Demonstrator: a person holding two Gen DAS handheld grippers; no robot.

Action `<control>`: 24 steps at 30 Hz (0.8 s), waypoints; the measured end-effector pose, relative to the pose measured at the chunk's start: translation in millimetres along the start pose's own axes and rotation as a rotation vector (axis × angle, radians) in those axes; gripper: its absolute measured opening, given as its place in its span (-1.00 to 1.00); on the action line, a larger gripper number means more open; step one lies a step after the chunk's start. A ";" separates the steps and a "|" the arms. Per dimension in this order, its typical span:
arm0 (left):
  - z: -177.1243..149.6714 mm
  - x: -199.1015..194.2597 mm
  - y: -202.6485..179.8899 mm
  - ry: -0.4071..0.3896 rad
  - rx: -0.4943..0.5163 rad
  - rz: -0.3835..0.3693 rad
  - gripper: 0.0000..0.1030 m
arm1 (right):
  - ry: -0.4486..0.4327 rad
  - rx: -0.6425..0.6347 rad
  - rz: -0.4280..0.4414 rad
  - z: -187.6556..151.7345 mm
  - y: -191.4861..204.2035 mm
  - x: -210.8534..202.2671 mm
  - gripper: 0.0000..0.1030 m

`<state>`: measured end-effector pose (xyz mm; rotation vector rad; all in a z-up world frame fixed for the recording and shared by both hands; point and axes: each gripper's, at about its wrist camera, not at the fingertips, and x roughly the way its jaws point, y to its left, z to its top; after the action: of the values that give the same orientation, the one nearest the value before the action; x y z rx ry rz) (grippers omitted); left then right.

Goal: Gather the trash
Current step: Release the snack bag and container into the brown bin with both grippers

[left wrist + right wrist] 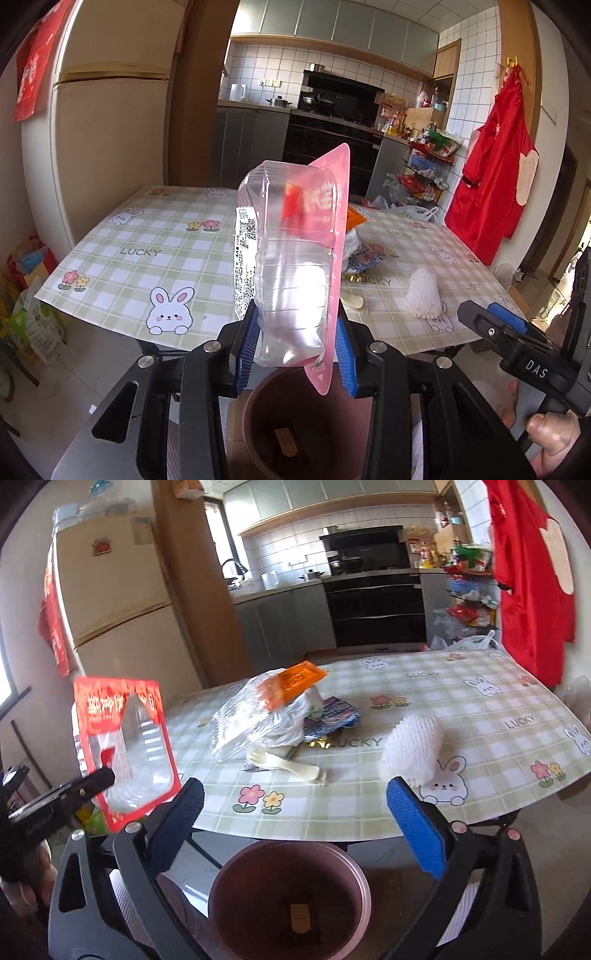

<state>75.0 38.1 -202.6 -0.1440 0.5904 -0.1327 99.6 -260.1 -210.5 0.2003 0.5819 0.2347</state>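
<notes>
My left gripper [294, 345] is shut on a clear plastic blister pack [291, 258] with a pink-red card back, held upright above a brown bin [310, 424]. From the right wrist view the same pack [125, 753] hangs at the left, its red card facing me. My right gripper [295, 805] stands wide open with nothing between its fingers, just above the brown bin [291, 901], which holds a small tan piece. On the checked tablecloth [443, 701] lie a white foam net sleeve [412, 751], a pale plastic spoon [284, 764] and a heap of plastic bags with an orange wrapper [273, 709].
The table edge runs just beyond the bin. A fridge [110, 147] stands at the left, a red apron [495, 177] hangs at the right, and a wire rack with packets [424, 166] stands behind the table. A hand [550, 435] grips the right tool.
</notes>
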 end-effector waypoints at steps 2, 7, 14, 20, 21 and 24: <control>-3.0 3.4 -5.5 0.018 0.008 -0.020 -0.28 | -0.004 0.009 -0.021 -0.8 -4.7 0.1 0.90; -10.1 11.3 -18.5 0.064 0.028 -0.061 -0.27 | -0.003 0.057 -0.050 -3.8 -18.8 -1.5 0.90; -24.3 21.0 -47.7 0.127 0.117 -0.131 -0.27 | -0.004 0.108 -0.074 -6.5 -32.8 -1.5 0.90; -28.2 23.7 -57.9 0.142 0.159 -0.148 -0.25 | -0.002 0.122 -0.072 -9.0 -36.9 -2.4 0.90; -28.3 23.7 -57.9 0.144 0.161 -0.153 -0.14 | 0.000 0.123 -0.072 -8.9 -37.0 -1.9 0.90; -27.7 19.2 -58.5 0.122 0.171 -0.150 0.28 | 0.002 0.130 -0.073 -9.7 -38.6 -1.8 0.90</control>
<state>70.4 -25.2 -225.6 -0.0139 0.6872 -0.3386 98.9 -296.2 -227.3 0.3038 0.6056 0.1266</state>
